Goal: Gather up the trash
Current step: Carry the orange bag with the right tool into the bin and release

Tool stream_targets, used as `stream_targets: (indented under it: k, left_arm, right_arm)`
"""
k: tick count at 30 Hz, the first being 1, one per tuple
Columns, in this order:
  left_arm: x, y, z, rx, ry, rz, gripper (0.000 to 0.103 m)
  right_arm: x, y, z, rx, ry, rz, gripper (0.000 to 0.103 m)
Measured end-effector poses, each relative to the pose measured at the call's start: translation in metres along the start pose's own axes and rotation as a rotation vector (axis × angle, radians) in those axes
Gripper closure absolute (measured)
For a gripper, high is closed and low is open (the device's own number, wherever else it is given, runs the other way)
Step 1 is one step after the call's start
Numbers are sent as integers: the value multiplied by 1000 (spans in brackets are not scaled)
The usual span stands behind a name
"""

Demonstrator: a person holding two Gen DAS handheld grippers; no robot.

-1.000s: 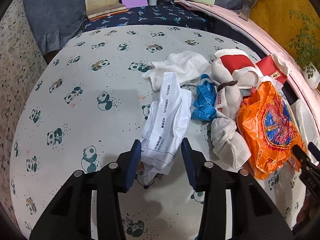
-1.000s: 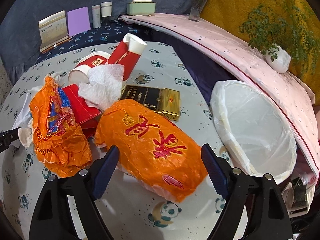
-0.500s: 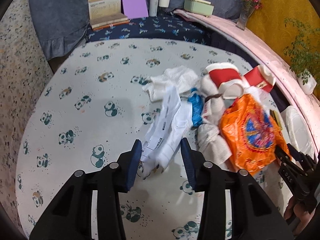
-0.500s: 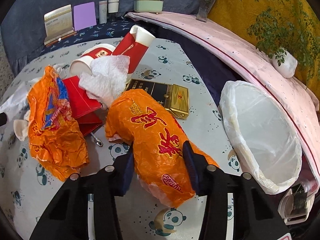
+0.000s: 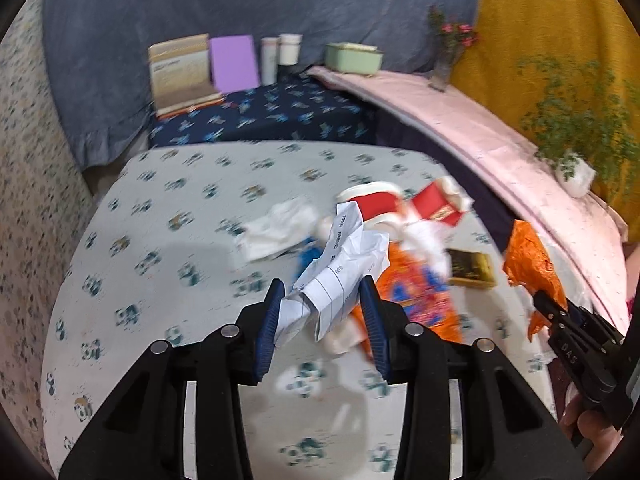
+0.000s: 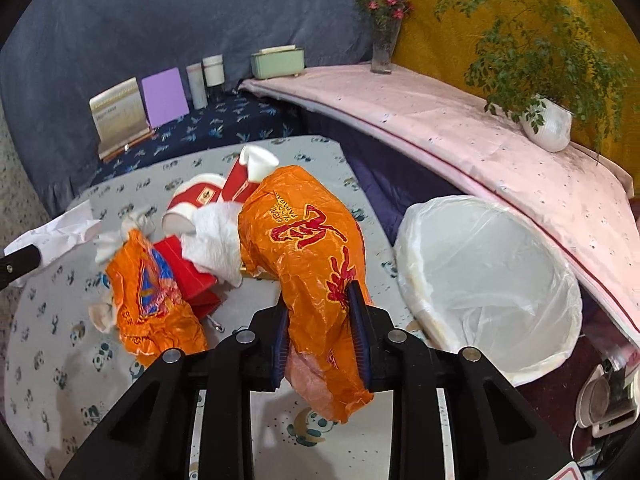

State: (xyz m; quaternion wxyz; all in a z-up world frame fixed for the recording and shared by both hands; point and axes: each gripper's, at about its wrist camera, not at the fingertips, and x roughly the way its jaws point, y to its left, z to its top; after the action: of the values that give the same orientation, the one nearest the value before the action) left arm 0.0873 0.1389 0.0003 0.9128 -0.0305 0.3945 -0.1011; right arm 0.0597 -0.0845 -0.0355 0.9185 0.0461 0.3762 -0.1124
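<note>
My left gripper is shut on a crumpled white printed paper and holds it above the panda-print table. My right gripper is shut on an orange plastic bag with red characters, lifted off the table. It also shows in the left wrist view, at the right. A white-lined trash bin stands open to the right of the table. On the table lie another orange bag, red paper cups, white tissue, a red packet and a gold box.
A pink-covered ledge with a potted plant and a flower vase runs behind the bin. A dark blue shelf at the back holds a book stand, a purple card, jars and a green box.
Both grippers have closed and lifted. The left raised the white paper off the table. The right squeezed shut on the orange bag and raised it.
</note>
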Motion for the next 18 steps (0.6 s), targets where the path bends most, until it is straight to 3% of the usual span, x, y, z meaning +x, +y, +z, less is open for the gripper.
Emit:
stream_targets:
  k: [9, 18]
  left_arm:
    - [-6, -90, 10, 137, -26, -140, 66]
    - [12, -195, 12, 272, 6, -307, 65]
  right_arm:
    - [-24, -50, -1, 81, -42, -62, 78]
    - [-29, -117, -15, 169, -43, -158, 78]
